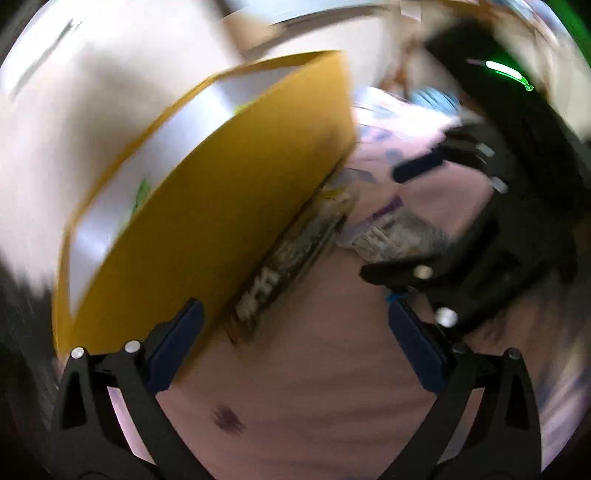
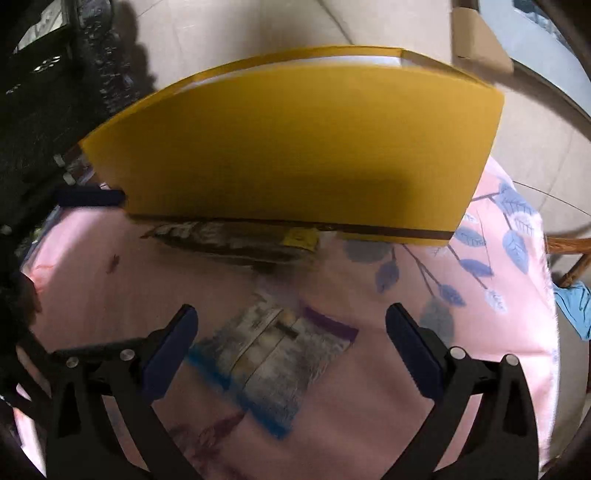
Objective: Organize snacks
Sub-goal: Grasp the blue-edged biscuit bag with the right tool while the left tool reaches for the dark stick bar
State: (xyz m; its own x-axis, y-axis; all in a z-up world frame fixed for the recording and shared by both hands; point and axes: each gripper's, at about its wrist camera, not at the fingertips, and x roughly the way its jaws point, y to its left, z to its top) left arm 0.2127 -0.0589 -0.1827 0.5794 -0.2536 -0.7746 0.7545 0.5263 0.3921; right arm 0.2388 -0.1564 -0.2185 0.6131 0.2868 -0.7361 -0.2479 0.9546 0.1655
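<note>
A yellow open box [image 1: 221, 206] stands on a pink cloth-covered table [image 1: 314, 387]; it also shows in the right wrist view [image 2: 295, 147]. A dark snack packet [image 1: 288, 266] lies against its base, and shows in the right wrist view [image 2: 236, 240] too. A grey and blue snack packet [image 2: 273, 365] lies flat between my right gripper's fingers. It shows in the left wrist view [image 1: 395, 232] as well. My left gripper [image 1: 295, 336] is open and empty beside the box. My right gripper [image 2: 291, 339] is open above that packet, and is seen in the left wrist view [image 1: 406, 218].
The pink cloth [image 2: 480, 258] has a blue leaf pattern on the right. A cardboard box [image 2: 476, 40] sits on the pale tiled floor [image 2: 236, 26] beyond. A wooden chair [image 2: 569, 254] with blue fabric [image 2: 576, 306] stands at the right. Dark equipment [image 2: 44, 92] is at the left.
</note>
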